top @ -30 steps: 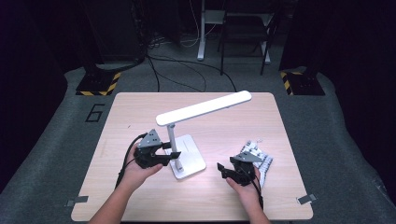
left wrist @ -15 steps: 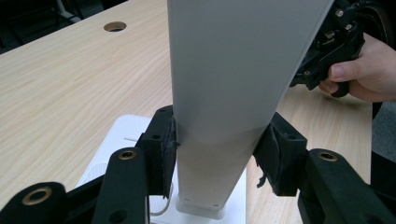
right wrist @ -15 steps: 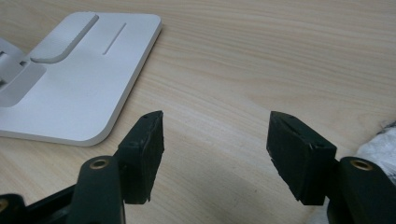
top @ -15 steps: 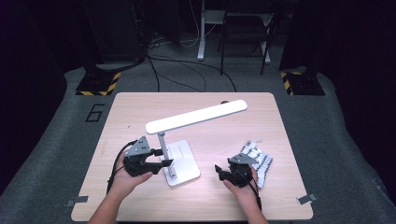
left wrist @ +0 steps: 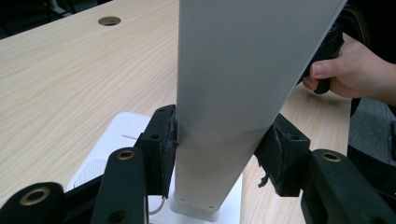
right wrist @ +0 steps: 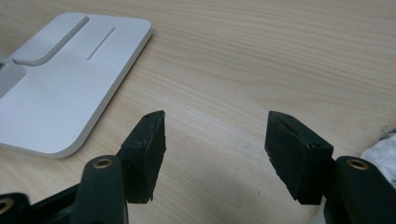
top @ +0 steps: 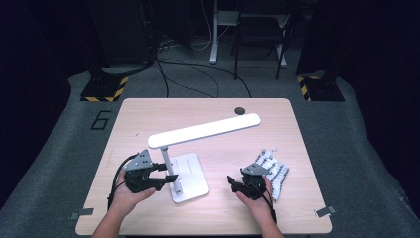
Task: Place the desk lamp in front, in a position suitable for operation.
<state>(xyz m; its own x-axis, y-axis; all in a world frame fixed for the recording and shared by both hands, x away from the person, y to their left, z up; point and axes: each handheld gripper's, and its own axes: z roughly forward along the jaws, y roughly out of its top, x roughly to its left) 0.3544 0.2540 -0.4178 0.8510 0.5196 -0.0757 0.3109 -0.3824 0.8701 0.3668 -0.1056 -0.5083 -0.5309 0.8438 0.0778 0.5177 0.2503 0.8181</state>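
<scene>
A white desk lamp stands on the wooden table (top: pixel 148 114), with a long flat head (top: pixel 203 131), a thin stem (top: pixel 167 158) and a flat square base (top: pixel 190 173). My left gripper (top: pixel 169 174) is shut on the stem low down. In the left gripper view both pads press on the stem (left wrist: pixel 233 93) just above the base (left wrist: pixel 116 135). My right gripper (top: pixel 232 183) rests to the right of the base, open. Its jaws have just been closing a little, with only bare table between them (right wrist: pixel 215 140). The lamp base (right wrist: pixel 70 84) lies to their left.
A white, dark-patterned cloth (top: pixel 272 168) lies just right of my right gripper, its edge (right wrist: pixel 385 149) beside the right jaw. A round cable hole (top: pixel 239 110) sits at the table's far side. Cables, stands and taped blocks are on the floor beyond.
My left gripper has dragged the lamp left and toward the near edge, and the lamp head has swung with it. The right hand has stayed in place.
</scene>
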